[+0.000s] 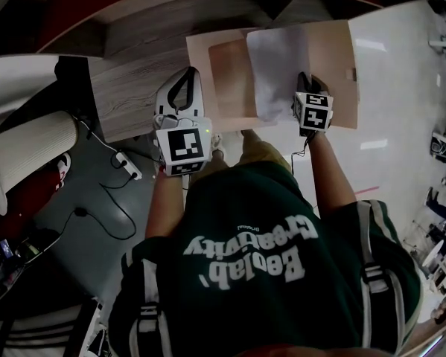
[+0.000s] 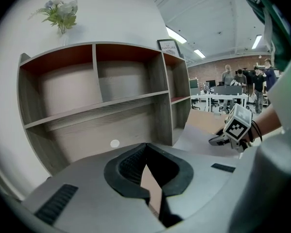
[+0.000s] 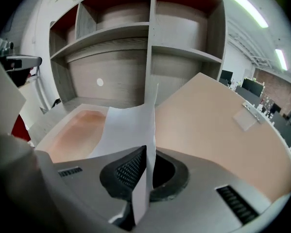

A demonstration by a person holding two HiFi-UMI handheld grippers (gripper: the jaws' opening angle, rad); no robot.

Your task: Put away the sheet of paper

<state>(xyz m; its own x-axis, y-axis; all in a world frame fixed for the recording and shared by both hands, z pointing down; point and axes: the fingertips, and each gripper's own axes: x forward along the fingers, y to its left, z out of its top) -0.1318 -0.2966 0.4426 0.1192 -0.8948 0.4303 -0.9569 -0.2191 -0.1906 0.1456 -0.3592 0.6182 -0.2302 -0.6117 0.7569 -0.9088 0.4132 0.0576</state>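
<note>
Sheet of paper [image 1: 277,65], long axis toward shelf [image 3: 184,30], near edge in right tongs' [image 3: 146,152] pinch; left tongs [image 2: 145,148] together

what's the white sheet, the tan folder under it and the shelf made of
White sheet: thin matte paper, bending where the right tool pinches it. Tan folder: smooth matte, card or faux leather, can't tell. Shelf: grey woodgrain board, likely laminate.
</note>
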